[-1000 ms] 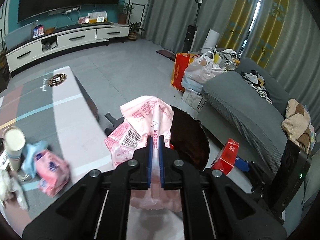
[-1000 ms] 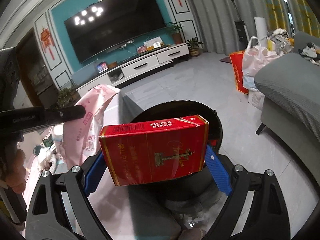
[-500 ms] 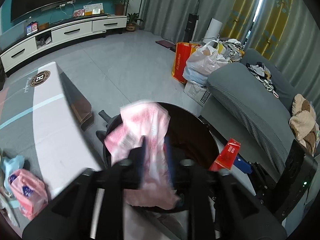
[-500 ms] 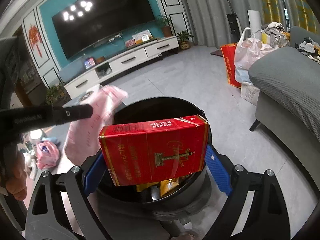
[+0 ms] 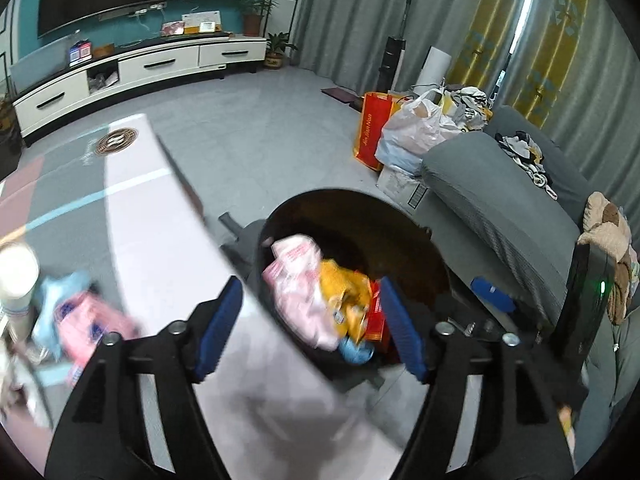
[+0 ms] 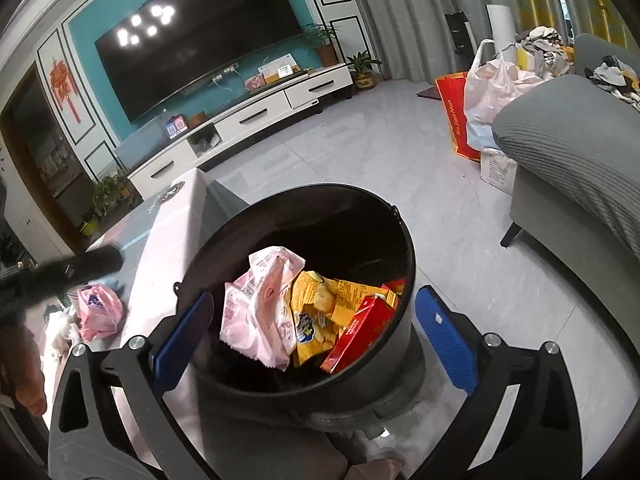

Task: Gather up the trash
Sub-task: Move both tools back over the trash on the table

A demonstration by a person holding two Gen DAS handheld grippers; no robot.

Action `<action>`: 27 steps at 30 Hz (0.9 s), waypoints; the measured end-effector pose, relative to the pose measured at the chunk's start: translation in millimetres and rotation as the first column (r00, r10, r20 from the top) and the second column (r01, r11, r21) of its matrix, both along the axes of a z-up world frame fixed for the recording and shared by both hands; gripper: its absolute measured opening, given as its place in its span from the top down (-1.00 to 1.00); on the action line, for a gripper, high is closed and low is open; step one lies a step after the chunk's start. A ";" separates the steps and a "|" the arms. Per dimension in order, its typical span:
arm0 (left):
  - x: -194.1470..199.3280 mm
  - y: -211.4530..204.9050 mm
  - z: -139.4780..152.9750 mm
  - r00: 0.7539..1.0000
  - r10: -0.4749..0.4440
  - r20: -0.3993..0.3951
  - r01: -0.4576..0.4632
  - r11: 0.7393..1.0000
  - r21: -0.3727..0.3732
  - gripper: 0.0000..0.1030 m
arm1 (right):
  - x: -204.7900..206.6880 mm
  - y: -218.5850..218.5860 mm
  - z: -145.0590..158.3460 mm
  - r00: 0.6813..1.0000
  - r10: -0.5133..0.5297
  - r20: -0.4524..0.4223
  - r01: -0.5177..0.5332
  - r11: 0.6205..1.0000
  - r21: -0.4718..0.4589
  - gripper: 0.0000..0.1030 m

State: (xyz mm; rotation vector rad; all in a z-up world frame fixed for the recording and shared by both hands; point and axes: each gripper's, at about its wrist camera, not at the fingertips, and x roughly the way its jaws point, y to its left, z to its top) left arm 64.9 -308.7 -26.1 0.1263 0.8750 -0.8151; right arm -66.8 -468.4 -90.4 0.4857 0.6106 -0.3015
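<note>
A black round bin (image 6: 400, 248) (image 5: 400, 216) stands on the floor beside the low table. Inside it lie a pink plastic wrapper (image 6: 260, 312) (image 5: 300, 280), yellow snack bags (image 6: 316, 312) (image 5: 344, 292) and a red cigarette box (image 6: 360, 332). My right gripper (image 6: 316, 340) hovers over the bin's near rim, its jaws opening wide, nothing between them. My left gripper (image 5: 312, 328) is above the bin's left edge, its jaws opening too, with the pink wrapper lying loose below them. On the table lie a pink tissue pack (image 5: 92, 324) (image 6: 100, 308), a blue wrapper (image 5: 60, 292) and a paper cup (image 5: 16, 276).
The low table (image 5: 160, 248) runs along the bin's left. A grey sofa (image 5: 500, 208) stands to the right, with a red bag (image 5: 372, 132) and a white plastic bag (image 5: 416, 132) beyond it. A TV stand (image 6: 256, 116) lines the far wall.
The left gripper opened and the pink wrapper fell into the bin. The right gripper let go of the red box, which now lies in the bin. The left hand dipped toward the bin.
</note>
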 end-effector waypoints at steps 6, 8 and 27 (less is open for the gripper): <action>-29.0 68.6 -10.8 0.996 0.075 -0.039 -0.074 0.997 0.024 -0.64 | -17.5 28.2 10.3 0.998 0.057 -0.001 -0.057 0.998 0.022 -0.92; -39.5 97.0 -16.7 0.992 0.112 -0.051 -0.110 0.993 0.046 -0.65 | -19.8 41.0 12.9 0.996 0.093 -0.007 -0.093 0.995 0.028 -0.92; -72.2 324.4 -9.8 0.843 0.526 -0.113 -0.533 0.845 -0.038 -0.68 | 14.6 185.2 47.9 0.903 0.423 -0.074 -0.428 0.902 -0.057 -0.92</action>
